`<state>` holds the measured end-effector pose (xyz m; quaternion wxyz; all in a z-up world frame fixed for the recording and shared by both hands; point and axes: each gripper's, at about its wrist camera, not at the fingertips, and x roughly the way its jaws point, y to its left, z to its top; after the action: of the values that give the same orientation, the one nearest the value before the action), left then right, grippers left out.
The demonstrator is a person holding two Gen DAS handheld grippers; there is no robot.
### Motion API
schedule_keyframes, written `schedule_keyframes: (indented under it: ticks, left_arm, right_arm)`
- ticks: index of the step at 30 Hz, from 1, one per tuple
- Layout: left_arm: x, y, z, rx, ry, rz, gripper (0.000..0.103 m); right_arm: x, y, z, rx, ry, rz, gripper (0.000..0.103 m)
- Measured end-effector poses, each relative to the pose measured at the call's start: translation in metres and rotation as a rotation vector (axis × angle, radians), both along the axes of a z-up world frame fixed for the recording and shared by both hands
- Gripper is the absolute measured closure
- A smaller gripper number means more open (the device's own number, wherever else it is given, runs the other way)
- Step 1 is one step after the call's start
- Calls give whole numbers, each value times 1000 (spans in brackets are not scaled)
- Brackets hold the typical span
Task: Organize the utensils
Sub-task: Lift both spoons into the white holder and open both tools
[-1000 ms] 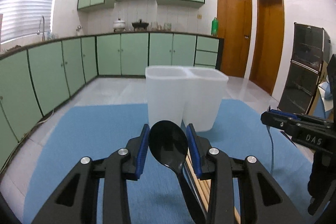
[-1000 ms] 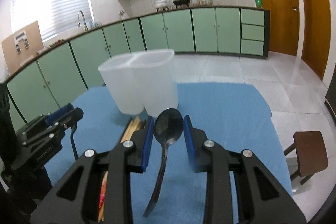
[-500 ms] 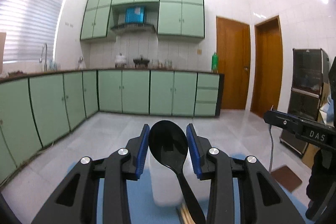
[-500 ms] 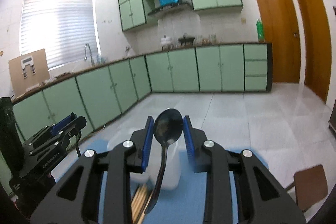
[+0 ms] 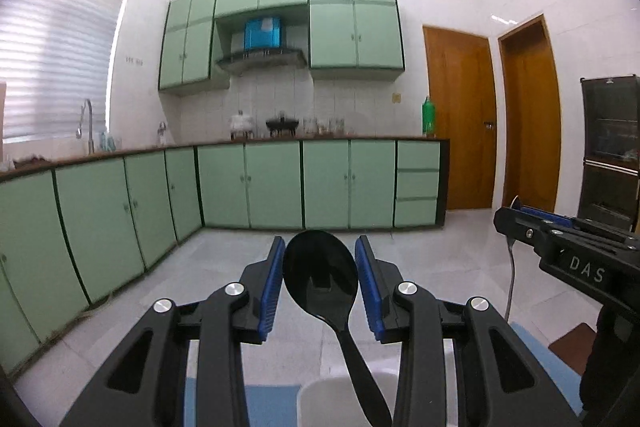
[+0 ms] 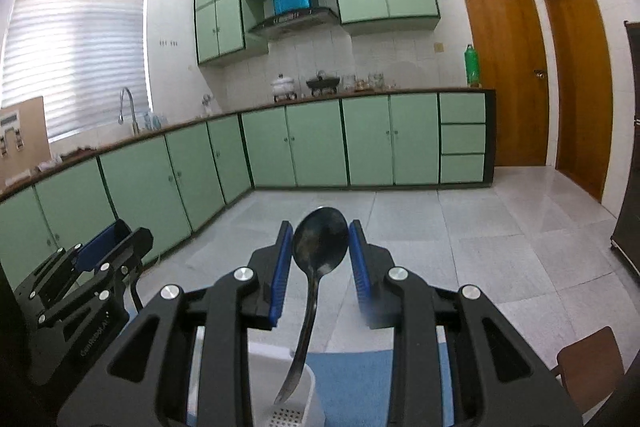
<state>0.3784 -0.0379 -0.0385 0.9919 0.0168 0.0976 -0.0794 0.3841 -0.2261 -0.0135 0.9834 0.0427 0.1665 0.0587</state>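
Observation:
My left gripper [image 5: 320,279] is shut on a black plastic spoon [image 5: 322,279], bowl up between the blue pads, handle hanging down over the white holder [image 5: 340,399]. My right gripper [image 6: 320,259] is shut on a dark metal spoon [image 6: 318,247], bowl up, its handle tip hanging just above the white holder's open compartment [image 6: 292,399]. The right gripper also shows at the right of the left wrist view [image 5: 576,251], and the left gripper at the left of the right wrist view [image 6: 80,279]. Both are held high above the blue mat [image 6: 352,383].
Green kitchen cabinets [image 5: 280,183] and a counter run along the far wall, with two wooden doors [image 5: 460,115] at the right. A brown stool [image 6: 588,359] stands on the floor at the right. Only a strip of the mat shows.
Both grippers rose and tilted up with their spoons, so the mat and the chopsticks on it dropped out of view. The holder now shows only at the bottom edge, under the spoon handles.

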Motion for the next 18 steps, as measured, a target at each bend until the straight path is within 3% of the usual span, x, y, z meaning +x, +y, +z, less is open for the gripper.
schedule_keyframes:
  ticks: [6,10,12,15,18]
  left_arm:
    - [-5,8,-10,-27,55,-5,61]
    - [-20,18,-8,-44,81,1,52]
    - [-29,24,-6,-62,105,10,46]
    - [-57,34,-6,-83,151,12,36]
    - [-84,38,-12,-76,200,10,28]
  right_arm:
    - [-4,3,-22,-3,64,34,72]
    - [-19,-2,-23,39,90,34,59]
    - [-31,-4,-21,35,105,28,43]
    - [-59,-6,-24,28,127,40,30]
    - [-90,-5,-33,24,176,54,22]
